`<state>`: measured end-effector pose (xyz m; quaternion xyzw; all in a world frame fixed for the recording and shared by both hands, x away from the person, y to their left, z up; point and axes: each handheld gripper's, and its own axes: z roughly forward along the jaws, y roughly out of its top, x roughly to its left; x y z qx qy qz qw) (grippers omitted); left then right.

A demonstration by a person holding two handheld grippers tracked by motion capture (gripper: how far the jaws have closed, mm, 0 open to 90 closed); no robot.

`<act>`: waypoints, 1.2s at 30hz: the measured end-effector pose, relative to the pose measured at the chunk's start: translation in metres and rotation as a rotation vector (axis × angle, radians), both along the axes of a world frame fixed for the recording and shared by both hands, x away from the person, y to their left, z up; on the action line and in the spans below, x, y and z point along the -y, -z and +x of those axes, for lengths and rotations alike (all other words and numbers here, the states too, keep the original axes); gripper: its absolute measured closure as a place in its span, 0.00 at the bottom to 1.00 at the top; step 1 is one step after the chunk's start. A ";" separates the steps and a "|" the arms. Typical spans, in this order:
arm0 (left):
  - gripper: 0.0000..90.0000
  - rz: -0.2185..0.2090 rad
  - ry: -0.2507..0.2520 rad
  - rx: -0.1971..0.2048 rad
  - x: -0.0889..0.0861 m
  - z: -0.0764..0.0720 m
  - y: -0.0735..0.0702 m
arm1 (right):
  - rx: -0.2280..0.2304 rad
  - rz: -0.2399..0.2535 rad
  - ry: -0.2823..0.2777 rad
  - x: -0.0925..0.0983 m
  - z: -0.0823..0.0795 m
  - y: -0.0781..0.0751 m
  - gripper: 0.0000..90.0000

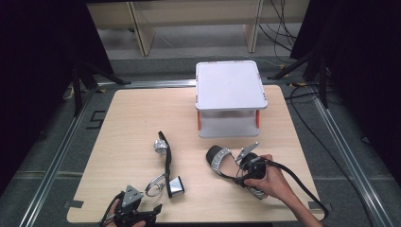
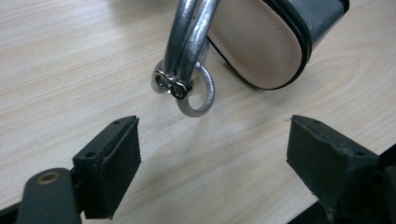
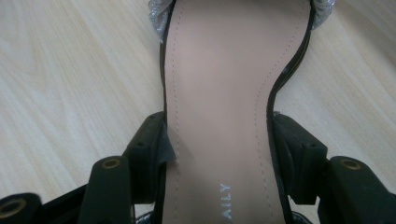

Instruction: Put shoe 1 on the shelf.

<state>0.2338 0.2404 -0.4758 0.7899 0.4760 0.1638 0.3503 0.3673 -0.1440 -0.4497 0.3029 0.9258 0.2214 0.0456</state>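
Two black sandals with silver straps lie on the wooden table [image 1: 142, 118]. The right sandal [image 1: 218, 160] rests flat; its beige insole [image 3: 217, 70] runs between my right gripper's [image 3: 217, 140] pads, which press on both edges of the sole at its narrow waist. A hand holds that gripper [image 1: 247, 171]. The left sandal [image 1: 165, 161] lies on its side with its heel [image 2: 266, 42] toward me. Its silver ankle strap with buckle and ring [image 2: 187, 88] lies just beyond my left gripper [image 2: 215, 154], which stands open and holds nothing. That gripper [image 1: 144, 208] sits at the table's near edge.
A white lidded box [image 1: 231, 85] on orange legs stands at the back of the table, right of centre. Bare wood lies to the left and in front of it. Black cables [image 1: 302, 184] trail off the right side.
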 end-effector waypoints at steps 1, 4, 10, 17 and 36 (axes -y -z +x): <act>0.19 0.001 0.005 0.001 0.000 0.000 0.000 | 0.000 0.017 -0.009 0.000 0.001 0.000 0.48; 0.19 0.005 0.009 0.000 0.000 0.000 0.000 | -0.020 0.046 0.013 0.001 0.002 -0.004 0.48; 0.19 0.005 0.009 0.002 0.000 -0.001 0.000 | -0.013 0.077 0.016 0.000 0.004 -0.016 0.48; 0.19 0.001 -0.002 0.005 -0.001 -0.001 0.000 | 0.015 0.109 -0.016 -0.009 0.007 -0.032 0.48; 0.19 0.008 0.002 0.002 -0.001 -0.001 0.000 | 0.021 0.207 -0.049 -0.038 0.026 -0.096 0.48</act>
